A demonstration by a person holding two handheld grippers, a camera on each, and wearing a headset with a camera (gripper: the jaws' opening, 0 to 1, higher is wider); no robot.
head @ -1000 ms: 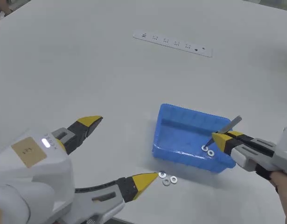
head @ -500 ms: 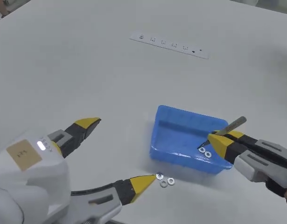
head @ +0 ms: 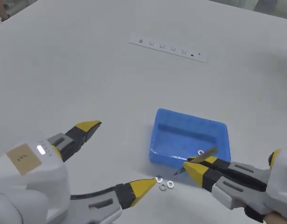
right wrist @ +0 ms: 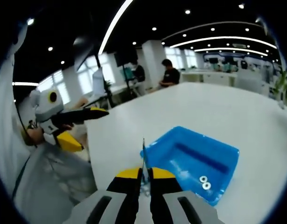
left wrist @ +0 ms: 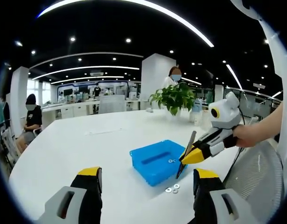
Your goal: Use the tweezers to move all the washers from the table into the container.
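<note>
By my reading the job is partly done: two deposited washers point(right wrist: 204, 182) lie inside the blue container point(head: 158, 135), while three loose washers point(head: 164, 183) sit clustered on the counter point(head: 87, 74) just beside its near wall. The right gripper point(head: 191, 165) has its jaws clenched on the tweezers point(head: 207, 152), whose tips slant down toward that cluster and seem to carry nothing, though they are too small to be sure. The left gripper point(head: 117, 154) hangs with jaws released and spread wide, one tip just beside the cluster, so three pickups look to be left.
</note>
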